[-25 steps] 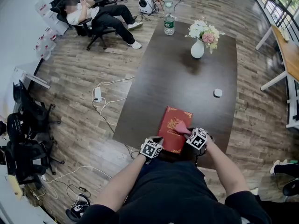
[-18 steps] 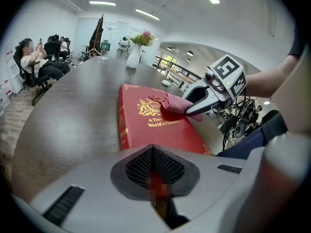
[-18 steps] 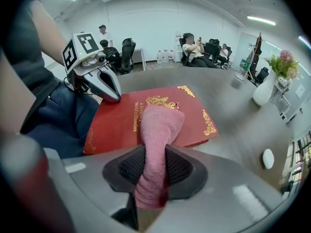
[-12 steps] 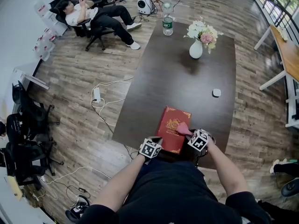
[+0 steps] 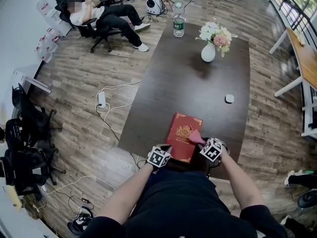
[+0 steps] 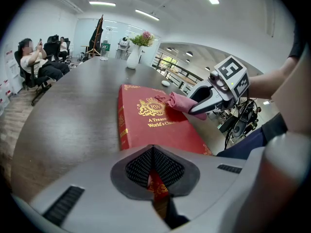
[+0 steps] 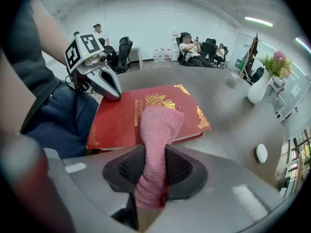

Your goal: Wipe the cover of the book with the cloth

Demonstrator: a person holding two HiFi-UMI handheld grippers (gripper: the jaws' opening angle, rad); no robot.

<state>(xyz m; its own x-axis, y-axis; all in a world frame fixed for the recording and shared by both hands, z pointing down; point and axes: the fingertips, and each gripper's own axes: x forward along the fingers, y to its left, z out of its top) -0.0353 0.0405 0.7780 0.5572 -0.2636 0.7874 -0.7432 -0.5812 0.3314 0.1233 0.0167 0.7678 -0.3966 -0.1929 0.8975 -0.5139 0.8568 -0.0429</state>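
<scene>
The dark table (image 5: 198, 83) carries the red book (image 5: 184, 135) flat and cover up, and most of its surface stretches beyond the book's far edge. That leaves the whole cover open to a wipe. The left gripper (image 7: 114, 94) sits at the book's near corner, its jaws clenched on that corner, probably to keep the book from sliding. The right gripper (image 6: 194, 109) comes in over the book's right side, clamped on the pink cloth (image 7: 158, 125). The cloth's free end lies on the cover near the gold crest, ready to rub.
</scene>
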